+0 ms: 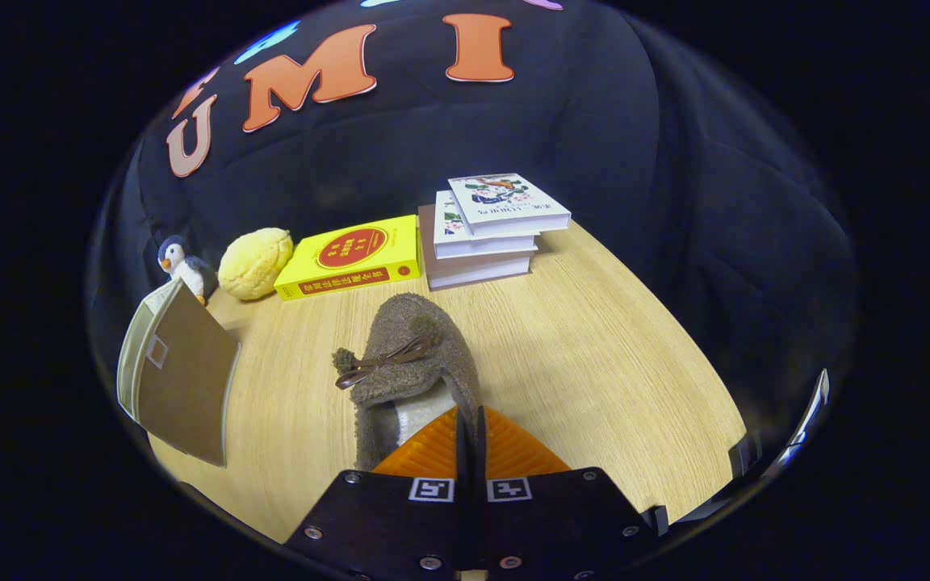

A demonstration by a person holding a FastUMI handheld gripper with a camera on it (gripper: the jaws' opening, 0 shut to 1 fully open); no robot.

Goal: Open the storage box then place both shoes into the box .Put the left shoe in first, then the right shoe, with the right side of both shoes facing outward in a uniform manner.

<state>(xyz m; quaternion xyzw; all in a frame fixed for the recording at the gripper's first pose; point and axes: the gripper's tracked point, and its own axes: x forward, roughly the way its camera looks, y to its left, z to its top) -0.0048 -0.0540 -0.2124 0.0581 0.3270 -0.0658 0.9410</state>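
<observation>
A brown fuzzy shoe with a small brown bow lies just ahead of my fingers, its toe pointing away toward the books. My gripper is shut on the shoe, the fingers nearly together and pinching the right edge of its collar at the heel. The pale lining shows beside the fingers. The storage box stands off to the left of the shoe on the wooden table, with a brown flap swung out; its inside is hidden from here.
Beyond the shoe sit a yellow book and a stack of three books. A yellow bun-shaped plush and a toy penguin sit behind the box. Bare tabletop stretches to the right.
</observation>
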